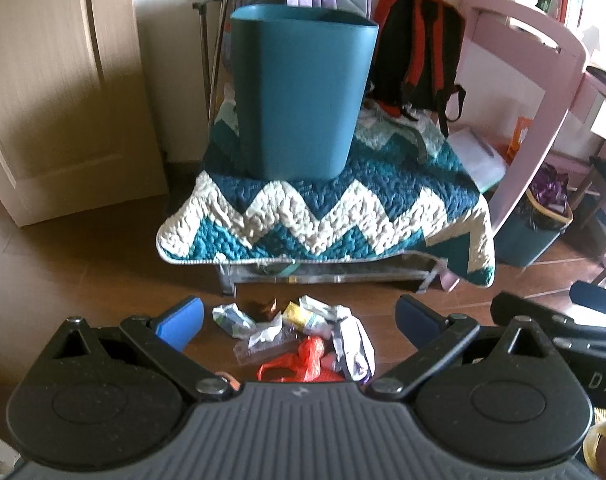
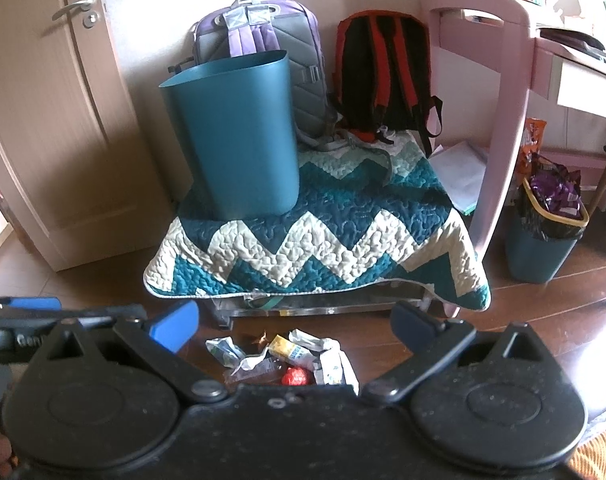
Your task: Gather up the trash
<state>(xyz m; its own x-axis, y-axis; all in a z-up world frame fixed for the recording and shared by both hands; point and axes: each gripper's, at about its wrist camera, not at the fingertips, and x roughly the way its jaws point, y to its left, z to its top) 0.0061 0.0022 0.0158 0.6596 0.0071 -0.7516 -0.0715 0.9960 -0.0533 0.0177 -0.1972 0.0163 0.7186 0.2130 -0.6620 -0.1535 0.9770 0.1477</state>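
Observation:
A pile of trash (image 1: 299, 336) lies on the dark wooden floor: crumpled white wrappers, a yellow packet (image 1: 295, 314), a clear wrapper and a red plastic bag (image 1: 303, 362). My left gripper (image 1: 301, 322) hovers over it, open, its blue fingers on either side of the pile and holding nothing. In the right wrist view the same pile (image 2: 283, 358) sits between the fingers of my right gripper (image 2: 293, 326), also open and empty. A teal bin (image 1: 301, 92) (image 2: 237, 136) stands upright on a quilt-covered stand behind the pile.
The zigzag quilt (image 1: 323, 216) overhangs a low stand. A purple backpack (image 2: 263, 40) and a red-black backpack (image 2: 383, 76) lean on the wall behind. A second, lined bin full of wrappers (image 2: 547, 224) stands right, beside a pink desk frame (image 2: 511, 120). A door (image 2: 51, 120) is left.

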